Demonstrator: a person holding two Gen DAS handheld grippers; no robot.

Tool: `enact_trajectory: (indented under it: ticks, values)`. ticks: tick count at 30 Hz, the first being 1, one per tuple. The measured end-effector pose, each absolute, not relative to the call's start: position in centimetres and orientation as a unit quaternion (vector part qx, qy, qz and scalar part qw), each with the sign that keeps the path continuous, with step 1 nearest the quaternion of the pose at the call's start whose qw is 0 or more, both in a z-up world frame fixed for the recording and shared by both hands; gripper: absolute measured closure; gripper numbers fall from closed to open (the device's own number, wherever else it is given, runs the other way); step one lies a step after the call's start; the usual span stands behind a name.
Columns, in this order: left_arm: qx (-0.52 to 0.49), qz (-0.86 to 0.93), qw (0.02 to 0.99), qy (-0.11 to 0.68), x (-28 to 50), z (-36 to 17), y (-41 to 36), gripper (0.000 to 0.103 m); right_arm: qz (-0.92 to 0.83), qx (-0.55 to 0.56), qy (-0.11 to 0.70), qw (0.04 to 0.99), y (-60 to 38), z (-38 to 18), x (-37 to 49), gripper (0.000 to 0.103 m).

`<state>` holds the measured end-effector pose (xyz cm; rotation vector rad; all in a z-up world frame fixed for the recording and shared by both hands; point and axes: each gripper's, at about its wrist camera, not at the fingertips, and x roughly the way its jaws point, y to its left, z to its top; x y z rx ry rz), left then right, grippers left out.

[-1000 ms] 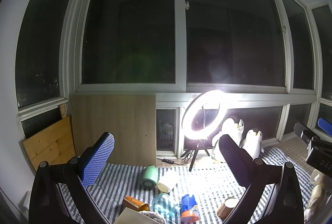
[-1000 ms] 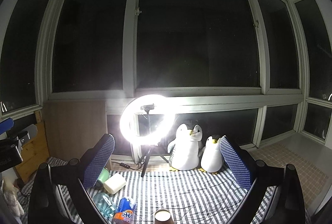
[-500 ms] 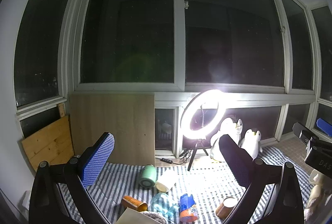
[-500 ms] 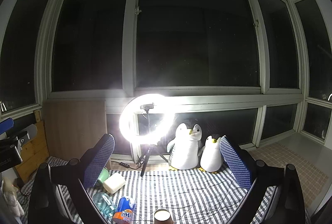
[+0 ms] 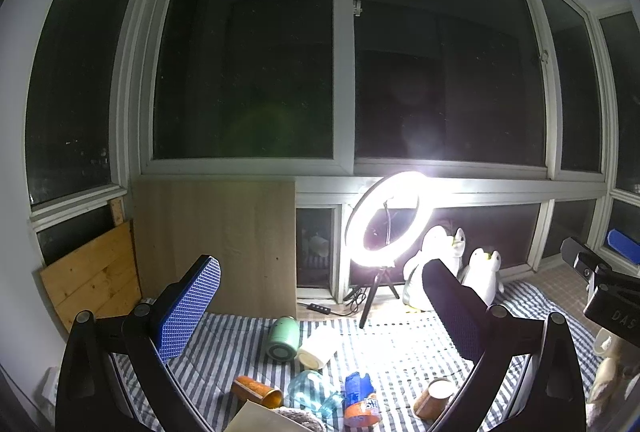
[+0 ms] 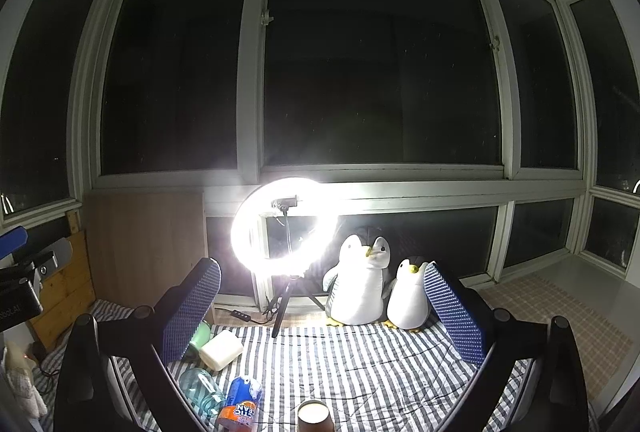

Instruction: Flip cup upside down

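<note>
The cup [image 5: 434, 398], a brown paper one with a pale mouth, sits at the near right of the striped cloth [image 5: 400, 344] in the left wrist view, its mouth turned up and toward the camera so that its long axis looks tilted rather than plumb, though the fisheye may add to that; it lies low and to the right of the left gripper [image 5: 320, 312], just beside the base of that gripper's right finger, while the jaws stand wide apart with nothing between them; further left lie a Fanta can [image 5: 360, 400], a clear bottle [image 5: 310, 394], an orange tube [image 5: 256, 390], a white tub [image 5: 318, 346] and a green mug [image 5: 282, 338], all on their sides.

In the right wrist view the cup [image 6: 315, 420] stands at the very near edge, cut by the frame, rim up and apparently upright; it lies almost dead centre below the right gripper [image 6: 320, 312], whose jaws are likewise wide and empty; the can [image 6: 240, 406] is just to its left; the ring light [image 6: 248, 232] and two plush penguins [image 6: 360, 280] stand far behind. I judge the right gripper the better placed: it need only dip forward and down.
</note>
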<state>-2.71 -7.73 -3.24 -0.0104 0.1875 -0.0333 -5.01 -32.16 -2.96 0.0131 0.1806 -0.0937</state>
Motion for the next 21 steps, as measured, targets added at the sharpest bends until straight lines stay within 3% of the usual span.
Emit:
enact_trajectory:
  ticks: [21]
  values:
    - [-0.01,-0.021,0.995,0.097,-2.68,-3.5,-8.12,0.001,-0.049,0.002,0.098,0.994,-32.33,-3.44,-4.86,0.002]
